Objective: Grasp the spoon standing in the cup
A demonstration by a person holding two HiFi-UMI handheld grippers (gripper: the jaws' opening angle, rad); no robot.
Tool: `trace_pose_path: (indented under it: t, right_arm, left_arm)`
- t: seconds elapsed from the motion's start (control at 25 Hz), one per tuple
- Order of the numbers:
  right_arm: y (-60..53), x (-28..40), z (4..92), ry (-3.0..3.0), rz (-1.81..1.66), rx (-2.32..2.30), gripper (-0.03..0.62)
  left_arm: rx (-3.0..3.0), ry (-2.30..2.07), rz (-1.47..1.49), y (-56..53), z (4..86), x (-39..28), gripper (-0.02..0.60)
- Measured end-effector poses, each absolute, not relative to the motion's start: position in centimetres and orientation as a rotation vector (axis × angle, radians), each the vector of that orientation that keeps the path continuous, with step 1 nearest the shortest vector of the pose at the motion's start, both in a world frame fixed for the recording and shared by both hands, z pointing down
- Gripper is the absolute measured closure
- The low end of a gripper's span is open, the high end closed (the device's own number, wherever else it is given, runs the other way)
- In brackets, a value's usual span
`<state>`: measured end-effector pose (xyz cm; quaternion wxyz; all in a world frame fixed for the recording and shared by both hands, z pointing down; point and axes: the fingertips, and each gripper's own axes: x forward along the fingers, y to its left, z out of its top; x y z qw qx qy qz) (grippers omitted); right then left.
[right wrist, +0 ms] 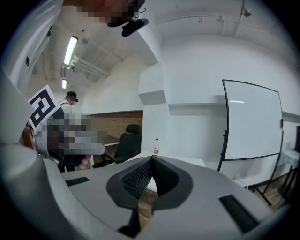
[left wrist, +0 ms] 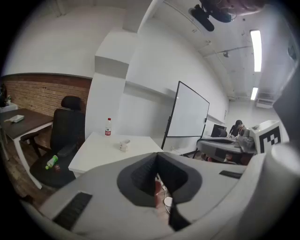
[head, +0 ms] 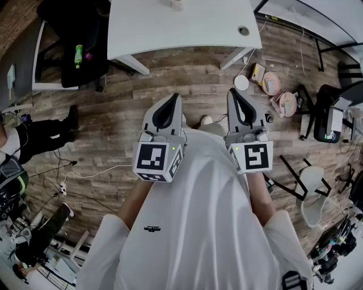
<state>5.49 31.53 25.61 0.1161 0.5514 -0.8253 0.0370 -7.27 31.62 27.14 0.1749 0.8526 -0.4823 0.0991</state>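
Note:
A small white cup (left wrist: 124, 146) stands on the white table (left wrist: 98, 152) far ahead in the left gripper view; it is too small to tell whether a spoon stands in it. In the head view the cup (head: 177, 4) sits at the table's (head: 181, 25) far edge, cut off by the frame. Both grippers hang in front of the person's chest, well short of the table. My left gripper (head: 173, 97) has its jaws together with nothing between them. My right gripper (head: 233, 92) is shut and empty too. A bottle with a red label (left wrist: 108, 127) stands behind the cup.
A black office chair (head: 74, 45) with a green bottle (head: 78, 55) on its seat stands left of the table. Round plates and clutter (head: 271, 84) lie on the wood floor at the right. A whiteboard (left wrist: 187, 115) stands right of the table. Cables (head: 85, 173) run across the floor.

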Motion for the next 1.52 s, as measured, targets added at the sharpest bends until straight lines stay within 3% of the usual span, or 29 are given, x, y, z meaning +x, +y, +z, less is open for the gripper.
trace_pose_path:
  t: [1.04, 1.52]
  right_arm:
    - [26.7, 1.4, 28.2, -2.475, 0.225, 1.637, 0.597]
    - [20.0, 1.4, 29.2, -2.483, 0.232, 1.562, 0.599]
  left_arm:
    - [2.370, -1.448, 0.312, 26.9, 29.7, -13.7, 0.581]
    - [2.327, -1.476, 0.335, 20.3, 30.5, -13.4, 0.581]
